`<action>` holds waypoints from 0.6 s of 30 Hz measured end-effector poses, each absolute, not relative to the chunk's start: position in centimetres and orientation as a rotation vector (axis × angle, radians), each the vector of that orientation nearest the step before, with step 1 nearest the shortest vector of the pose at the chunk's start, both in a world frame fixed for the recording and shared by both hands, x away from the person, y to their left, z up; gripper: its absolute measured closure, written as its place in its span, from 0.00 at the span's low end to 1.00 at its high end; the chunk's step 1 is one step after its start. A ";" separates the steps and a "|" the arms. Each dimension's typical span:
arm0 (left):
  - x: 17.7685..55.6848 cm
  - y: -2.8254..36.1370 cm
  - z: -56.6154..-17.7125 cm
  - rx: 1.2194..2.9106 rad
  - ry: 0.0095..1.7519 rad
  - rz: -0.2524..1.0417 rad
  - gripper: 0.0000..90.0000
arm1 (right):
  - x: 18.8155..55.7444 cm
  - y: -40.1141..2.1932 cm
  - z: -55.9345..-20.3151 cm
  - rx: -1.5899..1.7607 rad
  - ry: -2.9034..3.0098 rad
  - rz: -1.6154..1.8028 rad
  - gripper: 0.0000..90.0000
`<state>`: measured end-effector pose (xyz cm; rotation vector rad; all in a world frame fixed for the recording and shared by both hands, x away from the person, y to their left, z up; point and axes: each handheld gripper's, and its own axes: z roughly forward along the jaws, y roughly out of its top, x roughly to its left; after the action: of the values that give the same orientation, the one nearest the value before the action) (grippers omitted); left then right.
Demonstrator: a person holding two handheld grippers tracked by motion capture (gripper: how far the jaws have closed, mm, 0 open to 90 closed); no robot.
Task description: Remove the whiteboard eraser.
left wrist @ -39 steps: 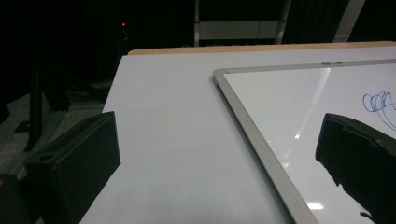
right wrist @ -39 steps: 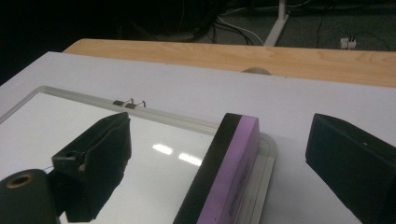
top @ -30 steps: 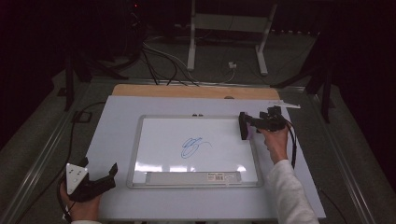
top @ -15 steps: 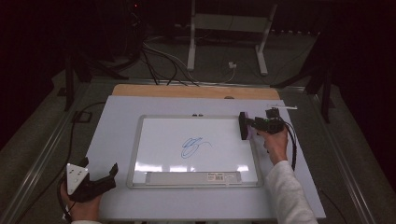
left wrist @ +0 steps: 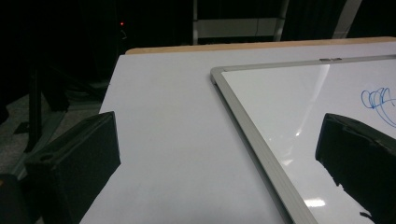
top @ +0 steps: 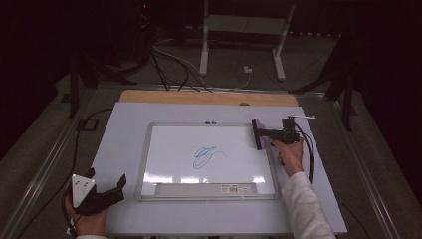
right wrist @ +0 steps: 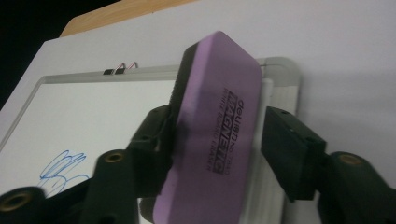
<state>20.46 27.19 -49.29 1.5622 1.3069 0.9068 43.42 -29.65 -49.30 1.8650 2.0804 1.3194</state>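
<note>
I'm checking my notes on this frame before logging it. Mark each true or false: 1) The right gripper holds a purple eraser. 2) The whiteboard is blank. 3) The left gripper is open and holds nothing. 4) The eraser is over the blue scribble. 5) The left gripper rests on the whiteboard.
1) True: the right gripper holds the purple eraser.
2) False: the whiteboard carries a blue scribble.
3) True: the left gripper is open and empty.
4) False: it is at the board's right edge, away from the scribble.
5) False: it sits left of the board, off its frame.

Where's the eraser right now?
In the high view the purple eraser is clamped in the right gripper over the whiteboard's far right corner, right of the blue scribble.
</note>
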 end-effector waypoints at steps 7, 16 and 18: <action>20.4 27.2 -49.3 1.564 1.307 0.909 0.01 | 43.7 -28.6 -49.9 1.886 2.106 1.325 0.39; 20.5 27.2 -49.3 1.567 1.305 0.910 0.01 | 43.7 -28.2 -50.1 1.876 2.132 1.329 0.44; 20.5 27.2 -49.3 1.568 1.305 0.909 0.01 | 43.7 -28.2 -50.1 1.877 2.132 1.330 0.44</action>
<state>20.46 27.16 -49.31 1.5675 1.3051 0.9094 43.71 -28.23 -50.08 1.8767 2.1316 1.3304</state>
